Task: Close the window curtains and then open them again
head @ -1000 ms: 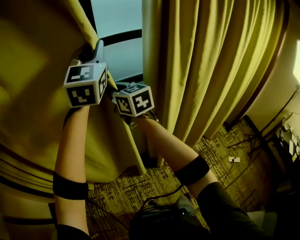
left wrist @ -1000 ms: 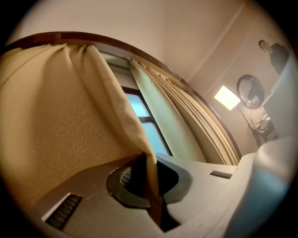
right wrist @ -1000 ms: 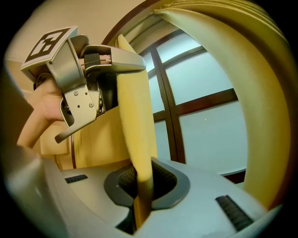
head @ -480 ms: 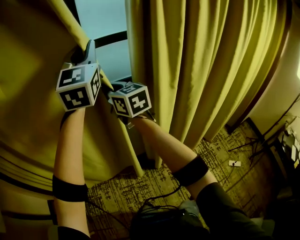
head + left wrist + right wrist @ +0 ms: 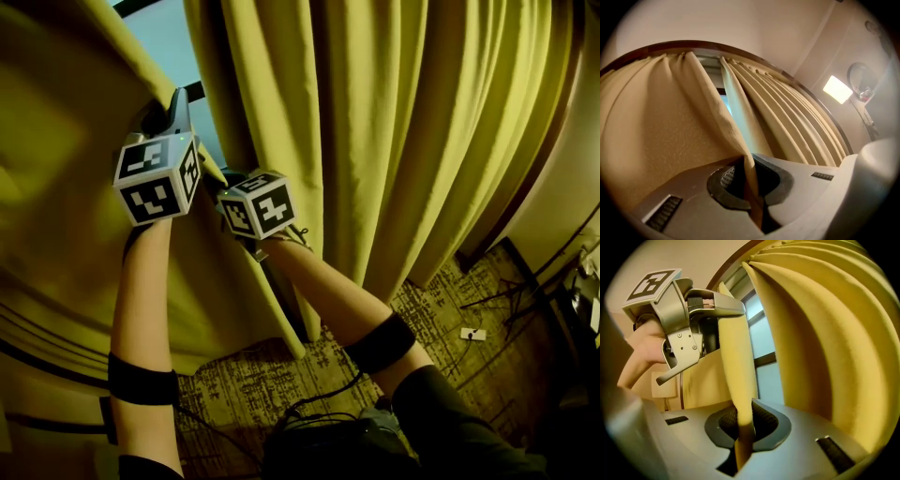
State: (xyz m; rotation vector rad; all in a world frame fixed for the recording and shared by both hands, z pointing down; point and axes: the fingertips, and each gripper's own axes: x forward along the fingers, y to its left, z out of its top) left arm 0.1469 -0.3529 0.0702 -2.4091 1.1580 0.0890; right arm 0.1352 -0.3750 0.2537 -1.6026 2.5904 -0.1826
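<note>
Left gripper (image 5: 751,176), right gripper (image 5: 743,425) clamp left curtain (image 5: 66,216) edge.

Matt, finely grainy woven cloth in the left curtain (image 5: 661,140); same dull yellow cloth, in smooth folds, in the right curtain (image 5: 403,141). Smooth matt grey plastic on the left gripper (image 5: 749,187) and right gripper (image 5: 743,430), with dark ribbed pads (image 5: 761,419). Smooth glass in the window (image 5: 173,42). Rough patterned carpet (image 5: 244,384) lower centre.

The left mustard-yellow fabric curtain (image 5: 56,234) got dragged right, so the strip of pale window glass (image 5: 169,42) looks way narrower now.
</note>
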